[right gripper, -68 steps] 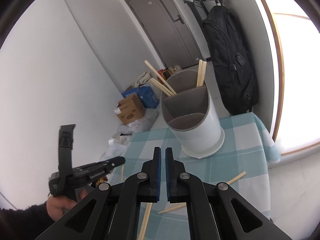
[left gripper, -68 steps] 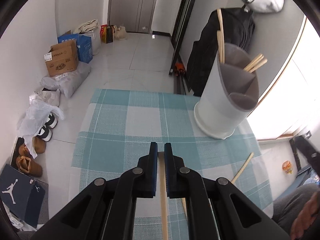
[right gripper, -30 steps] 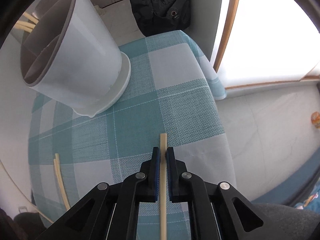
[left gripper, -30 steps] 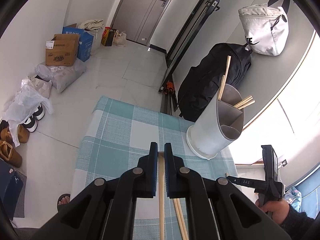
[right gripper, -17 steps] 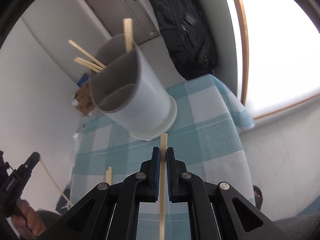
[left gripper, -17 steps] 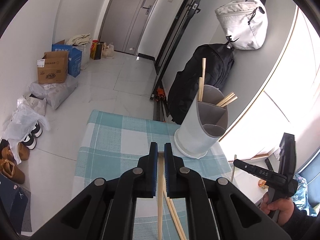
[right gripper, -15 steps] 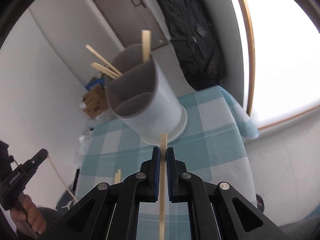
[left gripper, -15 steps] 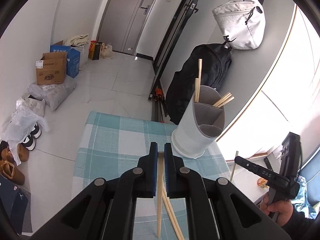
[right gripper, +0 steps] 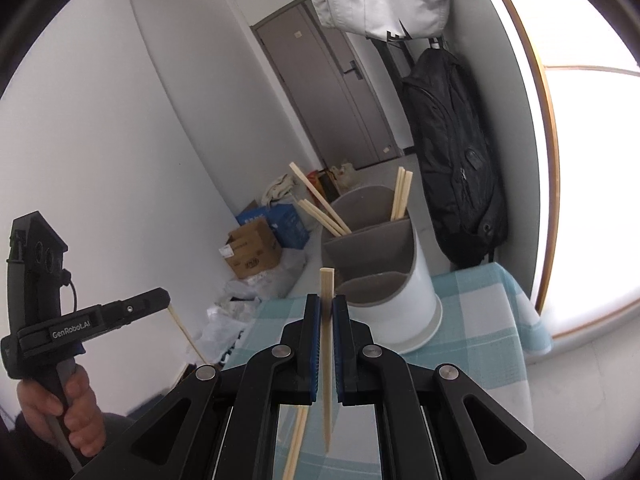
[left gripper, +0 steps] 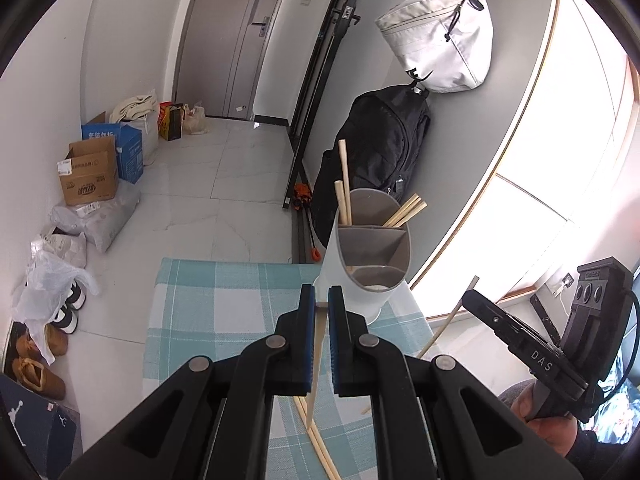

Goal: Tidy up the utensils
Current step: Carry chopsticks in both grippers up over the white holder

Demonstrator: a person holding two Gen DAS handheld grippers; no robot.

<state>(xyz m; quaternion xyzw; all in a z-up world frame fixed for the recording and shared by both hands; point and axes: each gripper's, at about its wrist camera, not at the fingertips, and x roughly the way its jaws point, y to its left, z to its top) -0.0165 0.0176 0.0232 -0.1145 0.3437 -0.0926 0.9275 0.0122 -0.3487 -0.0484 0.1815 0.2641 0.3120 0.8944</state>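
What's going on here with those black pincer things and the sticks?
A person is tidying chopsticks into a divided white holder on a checked tablecloth. Each hand works a gripper: the left gripper is shut on one chopstick, and the right gripper is shut on another chopstick. Both are raised near the holder, which already contains several. A few loose chopsticks lie on the cloth.

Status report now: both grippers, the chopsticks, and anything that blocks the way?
Left gripper shut on one chopstick. Right gripper shut on another chopstick. Holder ahead, front compartment free. Nothing blocking.
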